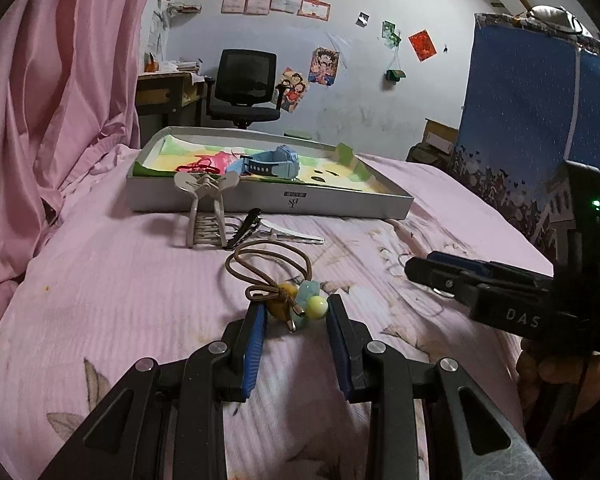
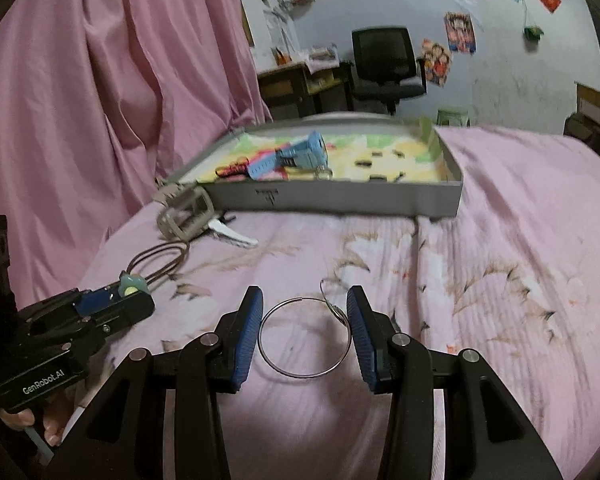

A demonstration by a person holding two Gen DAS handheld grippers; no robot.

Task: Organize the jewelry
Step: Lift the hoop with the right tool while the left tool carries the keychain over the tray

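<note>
Two grabs set up on the bed [image 2: 500, 248], both with fingers spread wide and nothing clamped.

Left gripper [image 1: 296, 308]: the bead cluster of the hair tie [image 1: 300, 302] sits right between the fingertips, at 12 o'clock from the wrist camera. Its brown cord loop trails away toward 11 o'clock, so the long axis runs roughly along the fingers. The beads look close to the pads; I can't tell if they touch.

Right gripper [image 2: 305, 300]: the wire ring [image 2: 304, 338] lies flat between the fingers, with its small clasp loop at 1 o'clock, just beside the right finger. The ring nearly fills the gap, so closing would squeeze it across its width.

The gray box [image 2: 340, 198] is at 12 o'clock from both cameras, well apart, with a blue watch [image 2: 300, 154] already inside. A beige hair claw [image 1: 206, 208] and a white clip [image 1: 292, 235] are on the bed just in front of the box.

Judgement: the left is nearer a clean pick because the beads give bulk to pinch. The ring is thin and flat on soft bedding, so it may slip or flip as the right fingers close. After that, both items need carrying to the box at 12 o'clock.
</note>
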